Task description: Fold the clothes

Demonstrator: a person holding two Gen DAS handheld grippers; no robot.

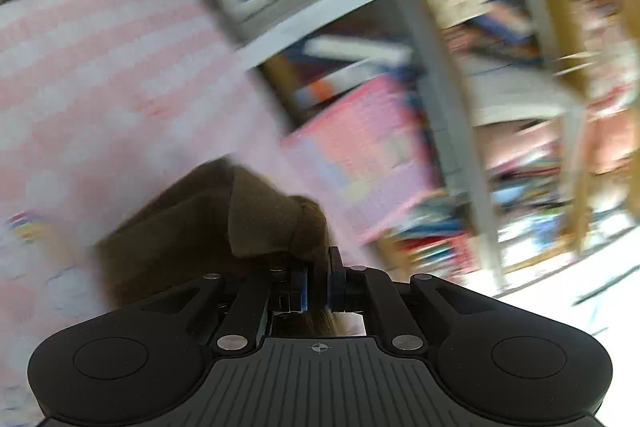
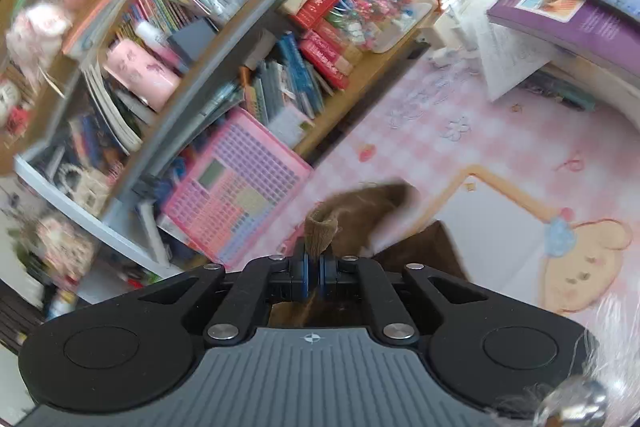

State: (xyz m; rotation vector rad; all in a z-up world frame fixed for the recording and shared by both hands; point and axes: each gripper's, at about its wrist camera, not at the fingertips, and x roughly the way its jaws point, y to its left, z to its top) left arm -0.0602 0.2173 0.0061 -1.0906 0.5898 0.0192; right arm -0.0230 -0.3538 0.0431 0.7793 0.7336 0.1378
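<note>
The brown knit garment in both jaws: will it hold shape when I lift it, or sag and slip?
The brown knit garment will probably sag: it already drapes in soft folds below the left gripper. It looks light. Slipping seems unlikely, since the right gripper pinches a bunched ribbed edge.

Brown garment (image 1: 192, 227), pink-checked cloth (image 2: 500, 143)

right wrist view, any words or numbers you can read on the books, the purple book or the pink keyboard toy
None can be read.
Red books: pale print on the spines, too small to read.
Purple book: picture and lines of print on the cover, too small.
Pink keyboard toy: key marks too small.
Left wrist view: shelves blurred by motion.
</note>
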